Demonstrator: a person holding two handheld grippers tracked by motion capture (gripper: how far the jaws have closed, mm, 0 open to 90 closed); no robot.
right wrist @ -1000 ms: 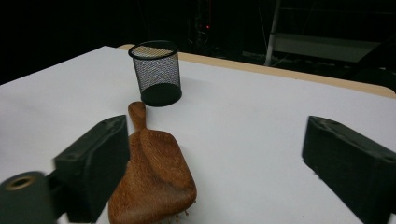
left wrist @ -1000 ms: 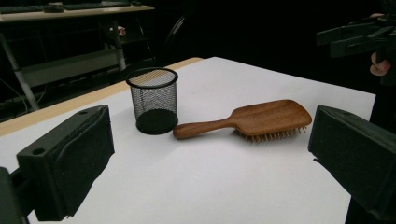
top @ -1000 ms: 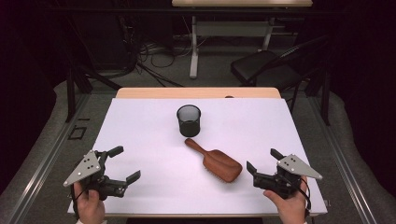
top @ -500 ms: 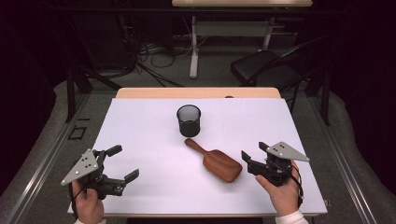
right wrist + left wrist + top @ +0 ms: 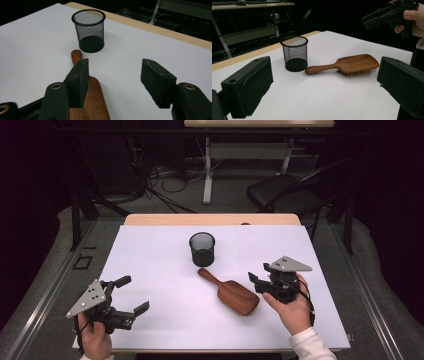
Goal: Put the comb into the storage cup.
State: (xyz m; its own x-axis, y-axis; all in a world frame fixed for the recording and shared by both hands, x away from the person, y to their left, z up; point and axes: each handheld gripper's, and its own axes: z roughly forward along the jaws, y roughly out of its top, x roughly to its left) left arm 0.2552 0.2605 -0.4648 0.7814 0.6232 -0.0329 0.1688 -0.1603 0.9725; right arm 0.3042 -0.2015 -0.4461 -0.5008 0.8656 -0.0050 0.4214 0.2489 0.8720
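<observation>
Held in the person's right hand, the right gripper (image 5: 263, 281) hovered just right of the wooden hairbrush (image 5: 233, 294), its jaws partly apart after just having been closing, with nothing pressed between them. In the right gripper view one jaw stood above the brush's paddle while the other hung over bare white table (image 5: 150, 265). That hairbrush lay bristles-down near the middle of the table, handle pointing toward the far left, its tip just beside the black mesh cup (image 5: 202, 248). Low at the near left, the left gripper (image 5: 129, 296) rested with jaws wide apart, well clear of the brush.
</observation>
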